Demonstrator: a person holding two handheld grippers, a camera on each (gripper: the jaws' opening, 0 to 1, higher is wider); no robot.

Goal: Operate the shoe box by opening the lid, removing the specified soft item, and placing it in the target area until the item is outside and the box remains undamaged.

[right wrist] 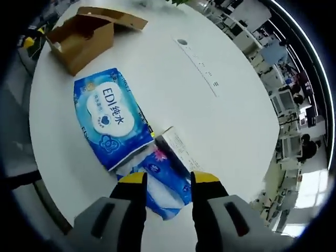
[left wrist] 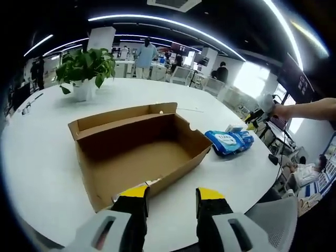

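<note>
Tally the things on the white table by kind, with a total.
Cardboard shoe box: 1
Blue soft packs: 2, the large pack and the smaller pack
Small white carton: 1
Potted plant: 1
Total: 5

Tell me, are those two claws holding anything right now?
No. The left gripper stands open before the empty box. The right gripper stands open above the blue packs, gripping nothing.
</note>
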